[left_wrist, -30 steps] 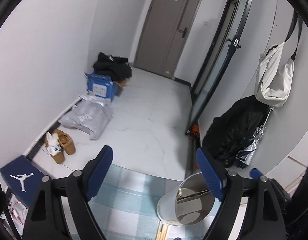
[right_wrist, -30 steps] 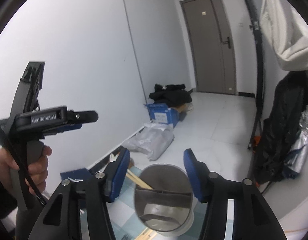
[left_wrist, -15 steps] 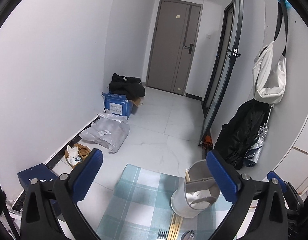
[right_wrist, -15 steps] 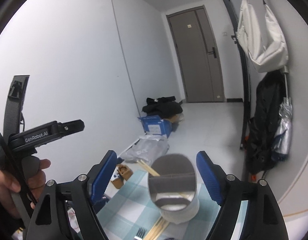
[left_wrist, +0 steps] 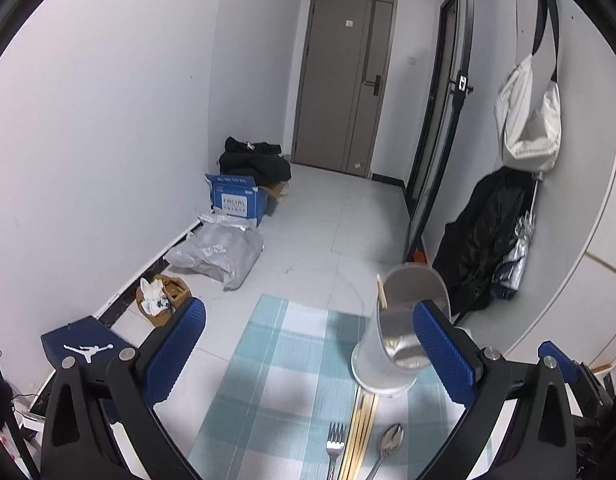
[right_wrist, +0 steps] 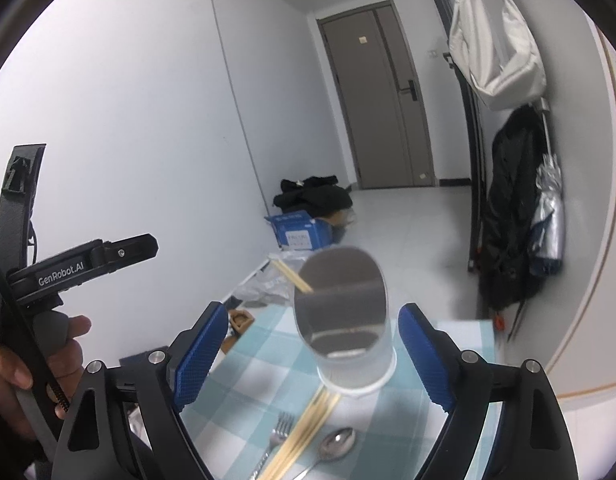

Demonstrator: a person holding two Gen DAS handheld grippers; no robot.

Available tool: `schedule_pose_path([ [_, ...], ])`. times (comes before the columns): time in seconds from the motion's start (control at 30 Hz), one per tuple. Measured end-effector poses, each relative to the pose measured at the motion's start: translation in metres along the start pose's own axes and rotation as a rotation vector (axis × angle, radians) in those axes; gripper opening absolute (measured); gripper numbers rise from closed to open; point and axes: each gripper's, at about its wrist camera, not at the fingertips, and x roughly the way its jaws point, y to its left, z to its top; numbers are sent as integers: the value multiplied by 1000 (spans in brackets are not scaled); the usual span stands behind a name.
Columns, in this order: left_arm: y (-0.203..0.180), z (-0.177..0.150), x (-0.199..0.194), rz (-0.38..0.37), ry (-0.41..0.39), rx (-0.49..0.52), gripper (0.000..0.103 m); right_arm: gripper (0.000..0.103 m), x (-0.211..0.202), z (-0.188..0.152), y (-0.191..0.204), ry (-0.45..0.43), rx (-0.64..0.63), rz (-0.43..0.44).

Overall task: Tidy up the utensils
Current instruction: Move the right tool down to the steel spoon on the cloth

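A white utensil holder (left_wrist: 388, 344) stands on a blue checked cloth (left_wrist: 283, 360), with one chopstick (left_wrist: 382, 296) leaning in it. In front of it lie a fork (left_wrist: 335, 450), a bundle of chopsticks (left_wrist: 362, 432) and a spoon (left_wrist: 390, 440). My left gripper (left_wrist: 310, 350) is open and empty, its right pad overlapping the holder in view. In the right wrist view the holder (right_wrist: 348, 320) sits between the fingers of my right gripper (right_wrist: 312, 356), whose jaws are opening and touch nothing. The fork (right_wrist: 277, 432), chopsticks (right_wrist: 308, 428) and spoon (right_wrist: 338, 446) lie below it.
A hand (right_wrist: 35, 360) holds the left gripper (right_wrist: 83, 268) at the left. On the floor lie a blue box (left_wrist: 237, 200), a grey bag (left_wrist: 219, 252), black clothes (left_wrist: 255, 160) and a shoe box (left_wrist: 79, 346). A black coat (left_wrist: 488, 232) and a white bag (left_wrist: 528, 132) hang at the right.
Both views have drawn back from the holder, so the fork, chopsticks and spoon now show. The jaws of both grippers stand wider than before.
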Motion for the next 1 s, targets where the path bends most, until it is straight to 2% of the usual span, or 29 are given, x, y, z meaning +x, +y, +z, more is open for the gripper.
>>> schedule_pose_path([
  [0.2, 5, -30, 11, -16, 39, 5, 102, 87, 7, -33, -2, 53, 10, -21],
  [0.43, 14, -55, 34, -30, 122, -10, 102, 87, 26, -65, -9, 162, 31, -23],
  [0.77, 25, -72, 67, -54, 264, -50, 102, 87, 56, -100, -27, 310, 87, -35],
  [1.0, 35, -76, 78, -55, 335, -84, 102, 77, 81, -119, -32, 414, 92, -26],
])
